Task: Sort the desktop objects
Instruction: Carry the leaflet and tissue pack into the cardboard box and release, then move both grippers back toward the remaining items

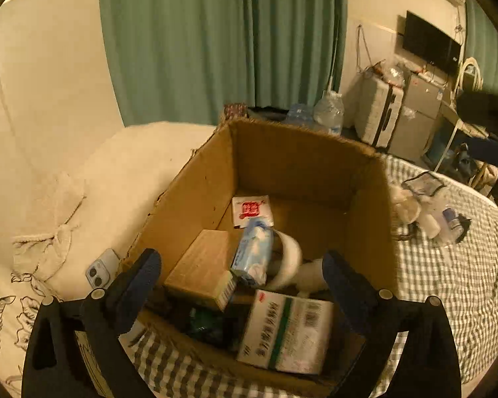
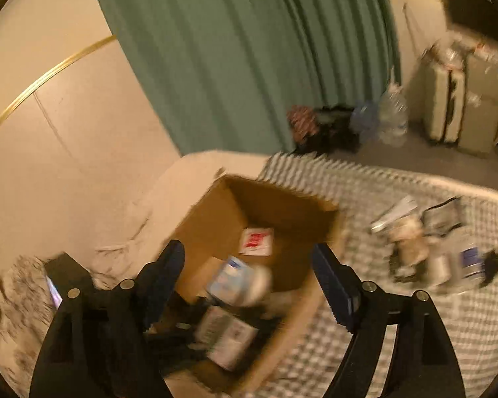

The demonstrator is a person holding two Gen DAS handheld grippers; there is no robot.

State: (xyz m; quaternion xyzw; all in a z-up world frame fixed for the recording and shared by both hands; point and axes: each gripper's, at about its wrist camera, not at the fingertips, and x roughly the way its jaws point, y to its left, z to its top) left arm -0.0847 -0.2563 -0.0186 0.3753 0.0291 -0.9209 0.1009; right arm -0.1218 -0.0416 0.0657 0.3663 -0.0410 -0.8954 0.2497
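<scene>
Both tongs, left [image 1: 240,268] and right [image 2: 247,273], hang wide open and empty over the cardboard box [image 1: 196,182]. Next: reach right for the loose pile [image 2: 428,252] on the bed.

Both our hand-held grippers, left [image 1: 240,270] and right [image 2: 247,270], hang spread and empty over the open cardboard box [image 1: 212,165]. Top is unobstructed; its four walls limit side entry.

Box floor directly below the left one is crowded: brown carton [image 1: 201,267], blue-white packet [image 1: 254,252], white roll [image 1: 290,258], white-green medicine box [image 1: 287,328]. Far half of the floor ahead is bare except a red-printed sachet [image 1: 251,210].

Right of the box, checkered bed sheet [image 1: 448,282] is open until a clutter pile [image 1: 428,205] ahead-right.

Left of the box: phone [image 1: 99,270] close beside the wall, pillow [image 1: 116,182] behind it.
</scene>
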